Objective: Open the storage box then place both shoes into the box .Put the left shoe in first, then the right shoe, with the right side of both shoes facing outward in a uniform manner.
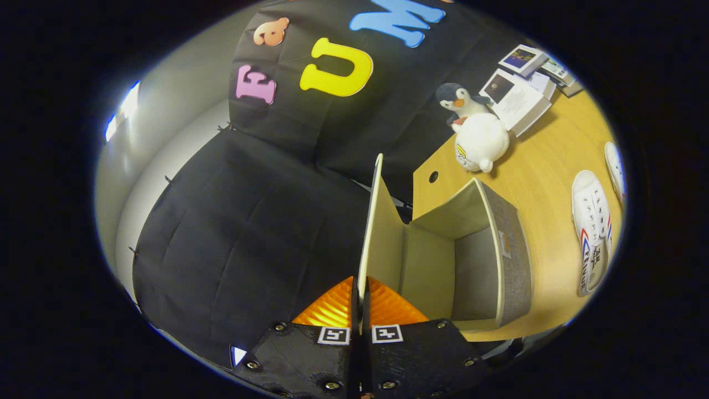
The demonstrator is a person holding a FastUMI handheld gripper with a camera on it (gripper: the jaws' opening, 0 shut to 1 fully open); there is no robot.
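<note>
The gripper (359, 302) pinches the storage box (471, 260) lid (372, 233) tight, holding it up. The open box sits at the desk (545, 166) edge; a white shoe (591, 235) lies beside it

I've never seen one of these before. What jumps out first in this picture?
The gripper sits closest, its fingers pinched on the raised lid of an open storage box. Beyond the box, white plush toys sit on the wooden table; a white sneaker lies beside it.
</note>
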